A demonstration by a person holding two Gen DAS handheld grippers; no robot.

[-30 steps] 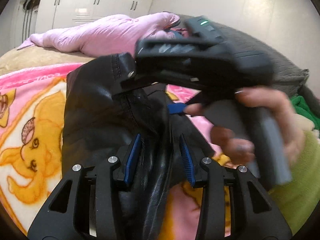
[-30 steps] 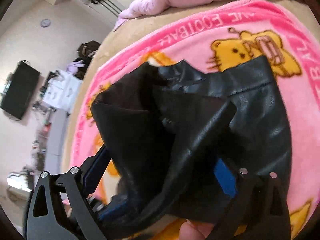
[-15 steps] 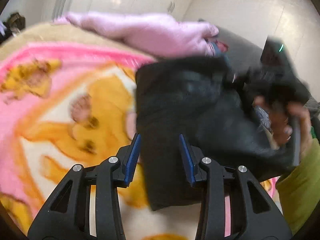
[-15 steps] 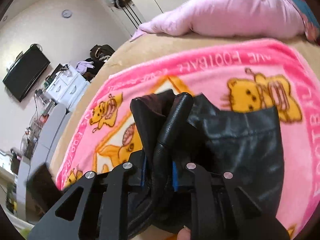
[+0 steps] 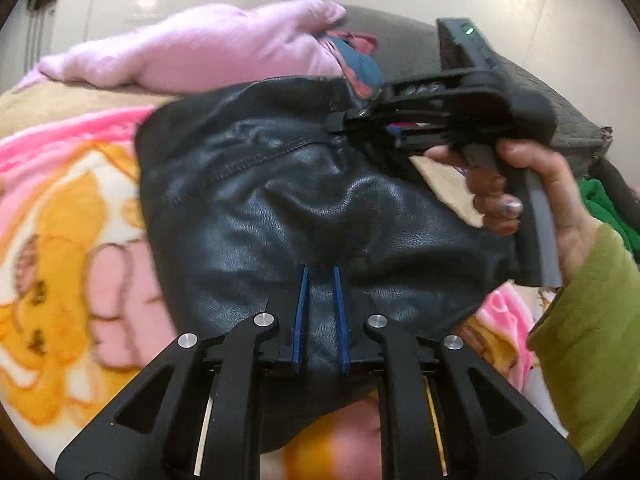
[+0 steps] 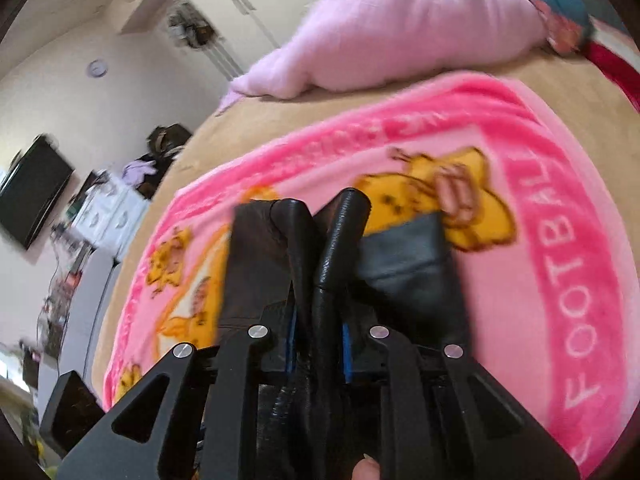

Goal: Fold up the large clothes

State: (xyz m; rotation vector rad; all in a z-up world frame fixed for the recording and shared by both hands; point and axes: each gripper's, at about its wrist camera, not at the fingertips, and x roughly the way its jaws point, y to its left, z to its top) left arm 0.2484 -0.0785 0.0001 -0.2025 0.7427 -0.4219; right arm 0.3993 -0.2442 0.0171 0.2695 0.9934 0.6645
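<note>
The left gripper [image 5: 320,300], at the bottom centre of its own view, had just been closing, and its blue pads [image 5: 301,312] pinched a fold of the black leather jacket [image 5: 280,208] between them. The jacket spread upward from the pads across the middle of the frame, lying on a pink blanket [image 5: 72,240] printed with yellow cartoon animals.

At the upper right of that view the right gripper [image 5: 340,120] reached in from the side, held by a hand [image 5: 532,196] in a green sleeve [image 5: 592,340]. Its tips met the far edge of the jacket near a seam.

In the right wrist view, the right gripper [image 6: 318,336] sat at the bottom centre, its jaws drawn close together and clamped on bunched folds of the jacket [image 6: 404,272]. Two rolled black edges stood up just beyond the pads. The rest of the jacket lay to the right on the pink blanket [image 6: 560,240], whose border carried white letters.

Beyond the blanket, at the top of both views, lay a pale pink garment [image 6: 400,28]. A dark screen [image 6: 32,192] hung on the wall at the left edge of the right wrist view.
</note>
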